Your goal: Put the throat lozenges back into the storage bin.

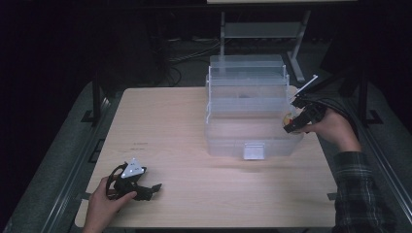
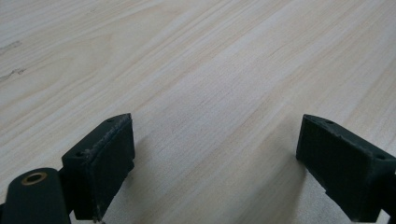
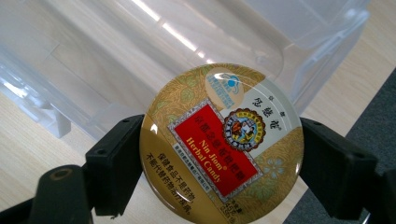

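Right gripper view — fingers (image 3: 116, 168) clamp the candy tin (image 3: 222, 144).

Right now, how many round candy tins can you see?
1. The candy tin is clamped flat-faced between the jaws of the right hand-held gripper, just beside the right end of the clear plastic box. Others may sit hidden inside the box's frosted tiers.

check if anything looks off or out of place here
Nothing stands out. The right claw grips the round candy tin squarely by its rim beside the clear storage box, which sits upright on the table. The left claw is open over bare wood.
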A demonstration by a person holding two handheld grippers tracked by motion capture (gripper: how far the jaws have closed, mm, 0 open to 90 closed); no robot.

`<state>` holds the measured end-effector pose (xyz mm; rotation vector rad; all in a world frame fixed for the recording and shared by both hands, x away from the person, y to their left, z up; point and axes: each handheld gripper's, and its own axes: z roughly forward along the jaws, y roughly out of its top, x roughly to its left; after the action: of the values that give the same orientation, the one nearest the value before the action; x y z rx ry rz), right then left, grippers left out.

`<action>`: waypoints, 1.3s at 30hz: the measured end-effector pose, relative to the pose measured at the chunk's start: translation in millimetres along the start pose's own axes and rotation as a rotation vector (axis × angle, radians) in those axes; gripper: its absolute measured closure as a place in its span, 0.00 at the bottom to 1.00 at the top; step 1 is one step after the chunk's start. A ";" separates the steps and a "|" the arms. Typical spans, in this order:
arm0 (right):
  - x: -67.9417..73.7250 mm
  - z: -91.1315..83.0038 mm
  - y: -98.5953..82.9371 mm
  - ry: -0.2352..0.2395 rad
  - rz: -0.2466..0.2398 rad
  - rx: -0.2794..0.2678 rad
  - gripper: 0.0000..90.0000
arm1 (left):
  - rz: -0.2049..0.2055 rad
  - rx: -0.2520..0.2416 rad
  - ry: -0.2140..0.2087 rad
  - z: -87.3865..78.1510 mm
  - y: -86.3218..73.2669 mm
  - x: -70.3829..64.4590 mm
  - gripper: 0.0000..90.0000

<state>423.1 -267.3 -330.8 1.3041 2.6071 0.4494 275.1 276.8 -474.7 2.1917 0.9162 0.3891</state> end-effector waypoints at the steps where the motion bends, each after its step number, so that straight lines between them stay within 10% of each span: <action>1: 0.1 1.0 0.0 0.002 -0.001 0.002 0.22 | 0.000 0.000 0.000 0.0 0.0 0.0 0.12; 24: 5.7 18.8 0.6 0.030 -0.020 0.043 0.21 | 0.000 0.000 0.000 0.0 0.0 0.0 0.12; 39: 8.1 -0.5 -10.9 0.016 -0.006 -0.039 0.20 | 0.000 0.000 0.000 0.0 0.0 0.0 0.12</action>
<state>410.0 -267.1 -334.4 1.2857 2.6004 0.5097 275.1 276.8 -474.7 2.1922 0.9161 0.3890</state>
